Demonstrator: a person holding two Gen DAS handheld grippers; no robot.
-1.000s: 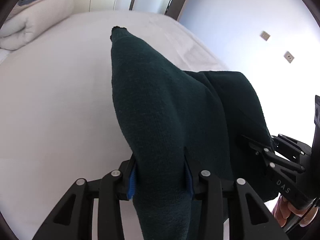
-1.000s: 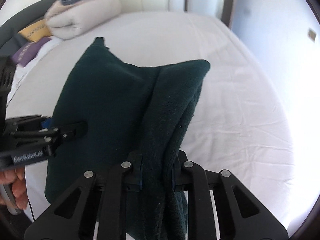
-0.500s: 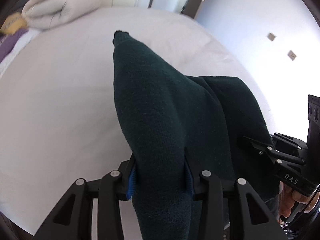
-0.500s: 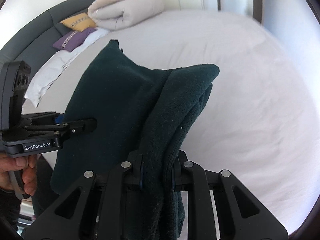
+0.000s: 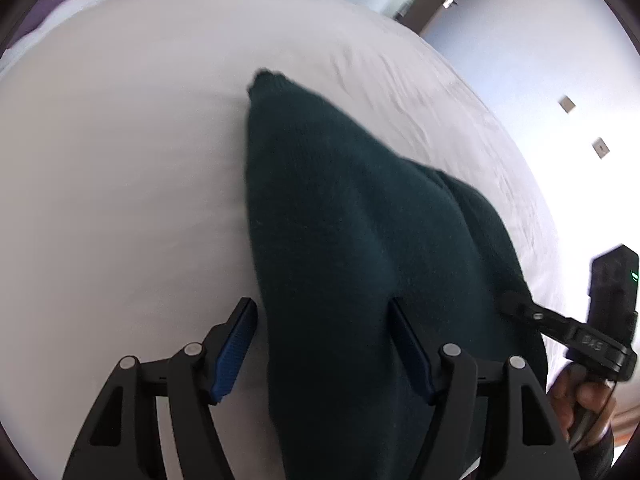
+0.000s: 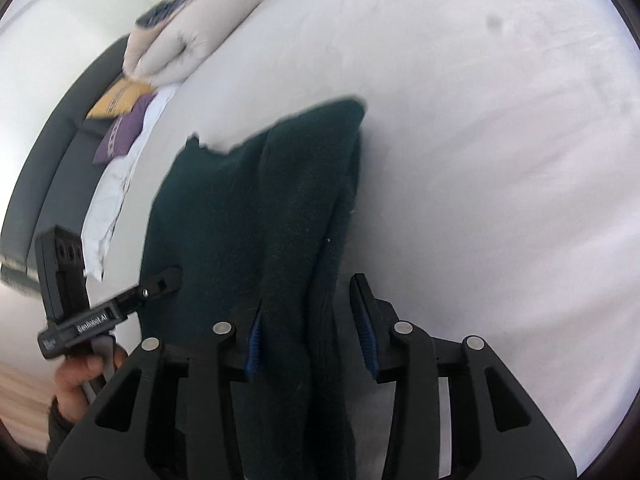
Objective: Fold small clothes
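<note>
A dark green knitted garment (image 5: 344, 232) lies folded on the white bed (image 5: 120, 168). My left gripper (image 5: 324, 320) is open, its jaws standing apart on either side of the cloth's near end. My right gripper (image 6: 308, 300) is open too, with the garment's doubled right edge (image 6: 304, 200) running between its jaws, the right jaw clear of the cloth. Each gripper shows in the other's view: the right one (image 5: 560, 328) at the garment's right edge, the left one (image 6: 132, 300) at its left edge.
A rolled duvet (image 6: 180, 48) lies at the head of the bed, with a yellow cushion (image 6: 120, 98), a purple cushion (image 6: 120, 136) and a white pillow (image 6: 112, 196) against the dark grey headboard (image 6: 52, 168). A wall (image 5: 560, 60) runs to the right.
Both grippers have opened and let go of the garment. It has dropped from being held up to lying on the bed. Both views have tilted down toward the mattress.
</note>
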